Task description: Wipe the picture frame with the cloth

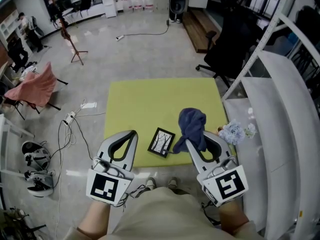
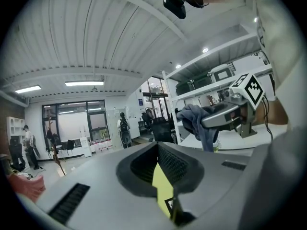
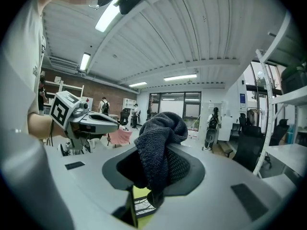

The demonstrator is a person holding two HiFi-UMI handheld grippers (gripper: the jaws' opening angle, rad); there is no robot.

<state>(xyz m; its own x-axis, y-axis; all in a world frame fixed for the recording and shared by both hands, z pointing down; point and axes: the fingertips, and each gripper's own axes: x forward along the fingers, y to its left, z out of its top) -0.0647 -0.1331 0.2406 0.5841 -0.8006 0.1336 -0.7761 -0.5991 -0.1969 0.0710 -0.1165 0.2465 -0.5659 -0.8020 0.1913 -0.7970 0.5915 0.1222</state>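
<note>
A small black picture frame [image 1: 161, 142] lies flat near the front edge of the yellow-green table [image 1: 150, 99], between my two grippers. The right gripper [image 1: 186, 143] is shut on a dark blue cloth [image 1: 192, 126], which bunches above its jaws and hangs just right of the frame. In the right gripper view the cloth [image 3: 158, 143] fills the jaw opening of that gripper [image 3: 160, 169], and a corner of the frame [image 3: 143, 206] shows below. My left gripper [image 1: 133, 133] hovers left of the frame, shut and holding nothing. Through the slit of its jaws the left gripper view shows the table and a frame corner [image 2: 169, 206].
A bunch of pale artificial flowers [image 1: 236, 132] lies at the table's right edge beside a white shelving unit [image 1: 280, 114]. A black office chair [image 1: 227, 49] stands behind the table's far right corner. Cables [image 1: 75, 124] and a pink-draped chair [image 1: 37, 86] are on the floor to the left.
</note>
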